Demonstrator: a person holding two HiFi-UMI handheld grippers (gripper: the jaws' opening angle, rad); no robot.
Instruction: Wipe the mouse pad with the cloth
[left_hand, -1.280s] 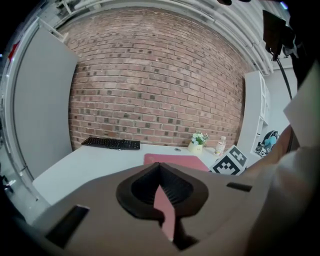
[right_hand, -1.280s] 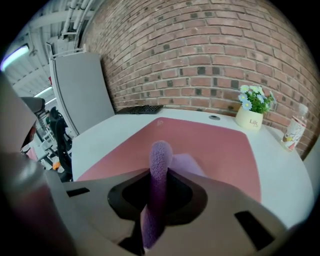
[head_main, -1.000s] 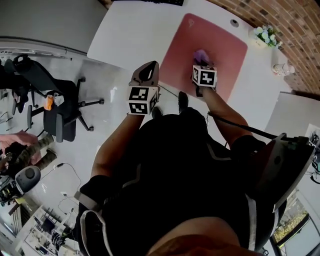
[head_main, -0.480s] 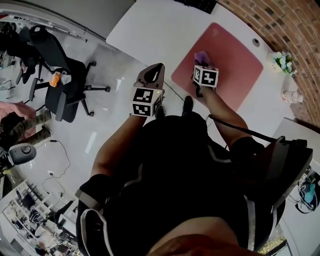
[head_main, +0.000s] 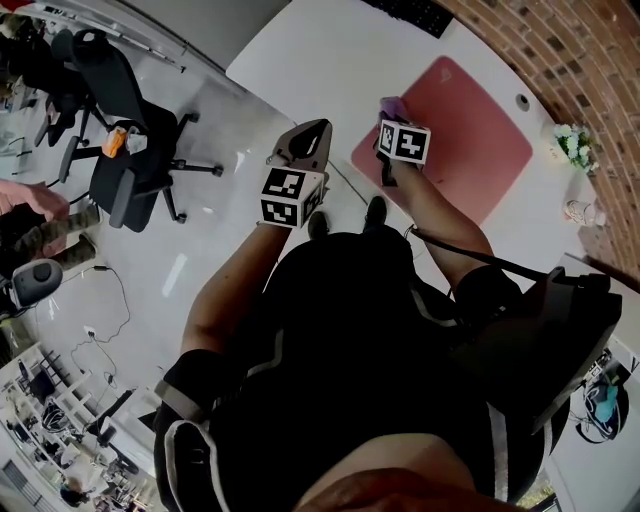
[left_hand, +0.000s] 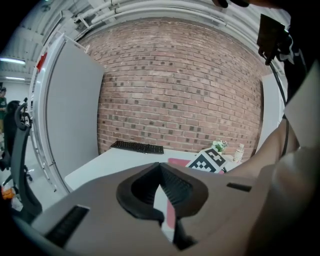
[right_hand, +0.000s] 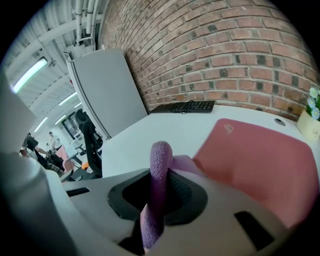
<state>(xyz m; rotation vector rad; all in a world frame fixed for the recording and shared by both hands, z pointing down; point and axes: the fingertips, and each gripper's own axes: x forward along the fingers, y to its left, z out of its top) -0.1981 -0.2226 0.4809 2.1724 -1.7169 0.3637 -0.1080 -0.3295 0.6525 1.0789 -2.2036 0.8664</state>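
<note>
The right gripper (right_hand: 160, 192) has its jaws squeezed tight on a fuzzy purple cloth (right_hand: 160, 155) — a soft fold sticks up between them and flops forward. Just ahead of the jaws and to the right lies the flat pink mouse pad (right_hand: 255, 155), with round corners, on a smooth white table (right_hand: 145, 135). The left gripper (left_hand: 160, 167) — jaws together, holding nothing — is held out level toward the table.

Open desk (head_main: 310, 60) left of mouse pad (head_main: 480, 130); keyboard (head_main: 412, 12) beyond

Purple cloth (head_main: 392, 105) in right tongs (head_main: 387, 122) at mouse pad (head_main: 470, 140) edge
</note>
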